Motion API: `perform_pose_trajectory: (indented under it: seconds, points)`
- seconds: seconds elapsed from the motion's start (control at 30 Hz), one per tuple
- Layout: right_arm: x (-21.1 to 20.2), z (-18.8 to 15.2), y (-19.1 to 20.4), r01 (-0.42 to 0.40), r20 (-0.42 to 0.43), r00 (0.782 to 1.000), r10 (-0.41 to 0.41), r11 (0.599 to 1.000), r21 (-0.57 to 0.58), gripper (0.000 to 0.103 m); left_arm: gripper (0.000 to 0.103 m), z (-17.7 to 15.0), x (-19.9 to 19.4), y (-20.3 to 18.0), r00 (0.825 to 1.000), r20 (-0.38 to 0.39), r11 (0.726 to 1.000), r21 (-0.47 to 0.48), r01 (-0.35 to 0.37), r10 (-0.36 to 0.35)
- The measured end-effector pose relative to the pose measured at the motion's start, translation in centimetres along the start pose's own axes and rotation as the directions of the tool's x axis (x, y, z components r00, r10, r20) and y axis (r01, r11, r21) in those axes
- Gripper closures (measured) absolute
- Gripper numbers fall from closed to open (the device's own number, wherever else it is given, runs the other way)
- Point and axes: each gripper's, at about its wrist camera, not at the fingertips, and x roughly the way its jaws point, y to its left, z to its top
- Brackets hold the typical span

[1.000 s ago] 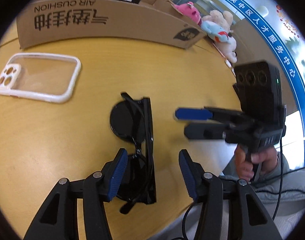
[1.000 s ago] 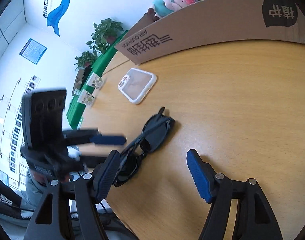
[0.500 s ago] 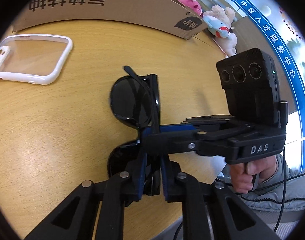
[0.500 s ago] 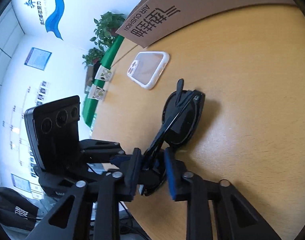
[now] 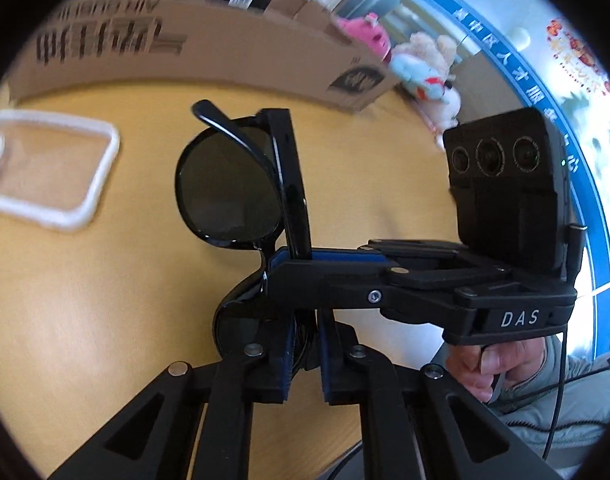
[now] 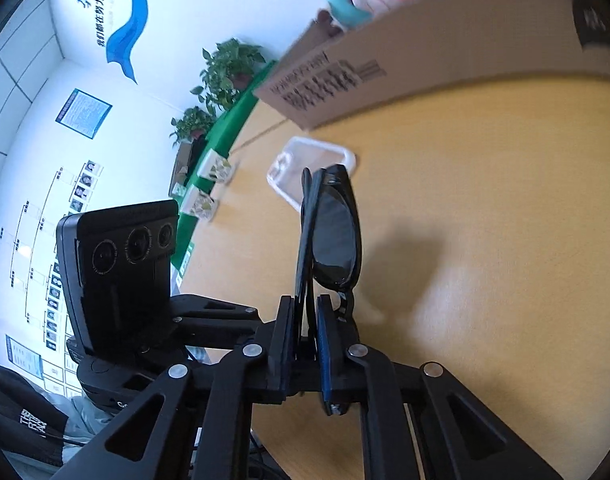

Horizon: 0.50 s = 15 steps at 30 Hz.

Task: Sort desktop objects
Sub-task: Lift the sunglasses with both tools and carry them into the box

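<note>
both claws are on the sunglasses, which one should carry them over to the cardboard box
Right, probably. The right claw clamps the sunglasses near their middle, so they should hang balanced. The left claw grips one end lens only. The cardboard box lies straight ahead of either.

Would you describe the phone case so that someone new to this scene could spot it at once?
Start at the long cardboard box across the back of the wooden table. The phone case lies flat in front of it, left of the sunglasses clamped in both grippers. It is the only clear thing there, with a white rim.
</note>
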Motion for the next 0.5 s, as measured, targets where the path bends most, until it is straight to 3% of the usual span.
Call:
perform_pose_trajectory:
  seconds: [0.27, 0.5]
  points:
    - [-4.3, 4.9, 2.5, 0.038, 0.13, 0.991, -0.025, 0.995, -0.094, 0.093, 0.094, 5.7, -2.4, -2.7, 0.986, 0.16, 0.996, 0.09, 0.025, -0.039]
    - [-7.7, 12.0, 4.2, 0.075, 0.229, 0.973, -0.031, 0.98, -0.186, 0.093, 0.094, 12.3, -4.9, -4.3, 0.964, 0.264, 0.985, 0.169, -0.031, -0.015]
